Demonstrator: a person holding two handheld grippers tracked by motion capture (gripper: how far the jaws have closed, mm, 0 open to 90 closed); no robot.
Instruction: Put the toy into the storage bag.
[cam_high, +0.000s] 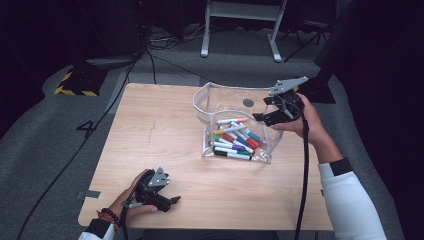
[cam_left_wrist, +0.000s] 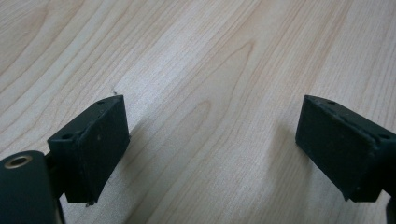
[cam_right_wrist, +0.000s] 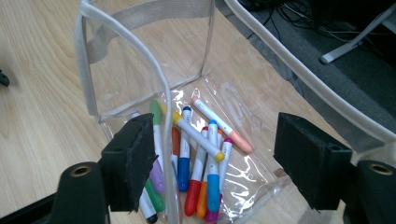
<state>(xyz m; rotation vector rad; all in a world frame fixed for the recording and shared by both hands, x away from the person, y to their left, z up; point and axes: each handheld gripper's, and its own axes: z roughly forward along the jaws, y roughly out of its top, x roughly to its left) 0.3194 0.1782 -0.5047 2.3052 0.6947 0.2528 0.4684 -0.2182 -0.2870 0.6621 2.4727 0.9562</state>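
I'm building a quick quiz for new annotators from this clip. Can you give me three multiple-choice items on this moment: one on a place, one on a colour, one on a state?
1. Where do the markers lie?
A. Inside the clear bag
B. Loose on the table
C. On the floor

2. What colour is the bag's edge trim?
A. Red
B. Pale grey-white
C. Black

3. How do the jaws of the left gripper stand?
A. Shut on a marker
B. Shut on nothing
C. Open, with bare wood between them

Answers:
1. A, since the right gripper view shows them heaped on the bag's clear bottom.
2. B, since a pale band runs round the rim in the high view.
3. C, since the left gripper view shows its two jaws wide apart over the tabletop.
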